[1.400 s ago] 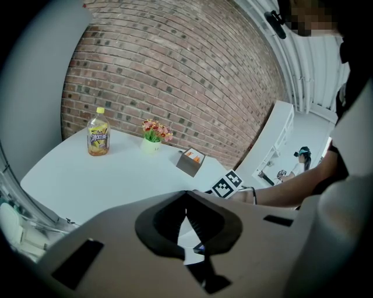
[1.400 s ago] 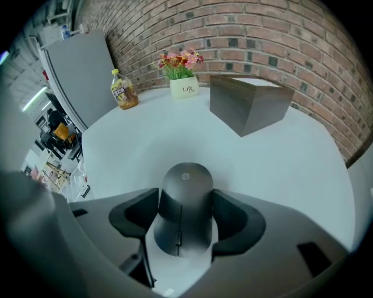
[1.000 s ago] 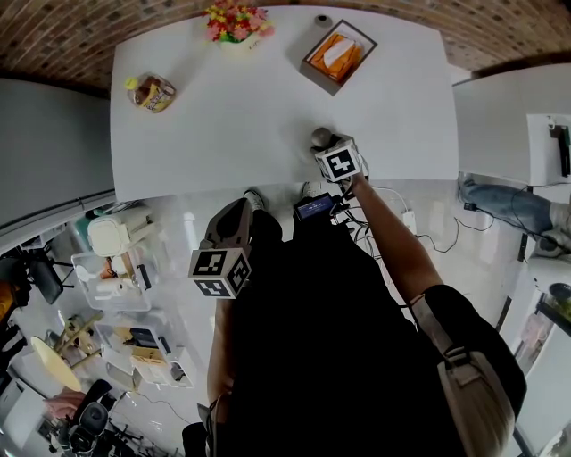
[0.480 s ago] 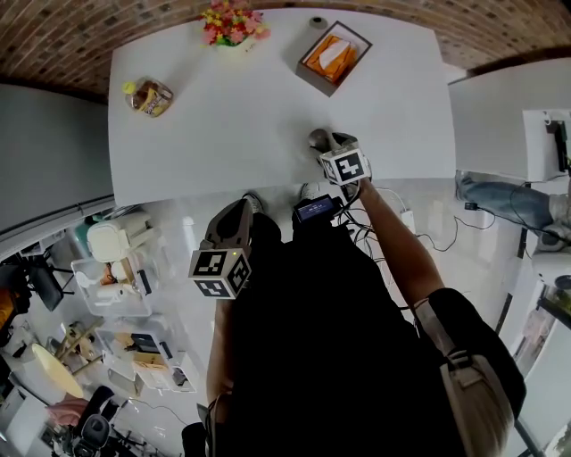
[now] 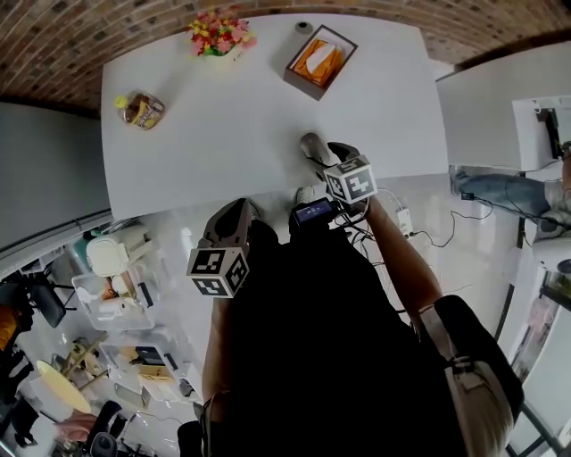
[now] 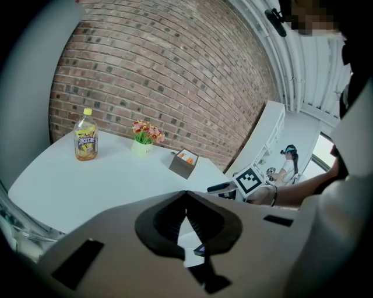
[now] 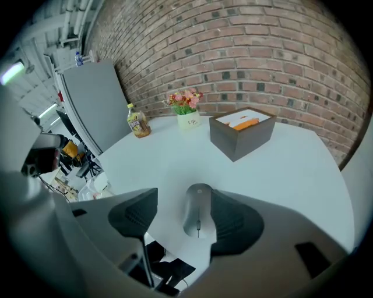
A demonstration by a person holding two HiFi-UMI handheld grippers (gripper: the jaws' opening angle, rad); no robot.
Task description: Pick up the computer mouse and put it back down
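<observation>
The tabletop (image 5: 232, 116) is carrying one computer mouse (image 5: 312, 145), one bottle (image 5: 140, 109), one pot of flowers (image 5: 215, 36), one open box (image 5: 319, 61) and one small round object (image 5: 303, 28), and the person is holding two claws, a left claw (image 5: 239, 208) and a right claw (image 5: 324, 153).

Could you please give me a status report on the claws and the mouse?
Right claw open, straddling the silver-grey oval computer mouse. Mouse flat on the white table. Left claw shut, empty, off the table. Nothing blocking the grasp.

Lab-like workroom: brick wall (image 7: 262, 52), white table (image 5: 232, 116), cluttered storage bins (image 5: 105, 287).
</observation>
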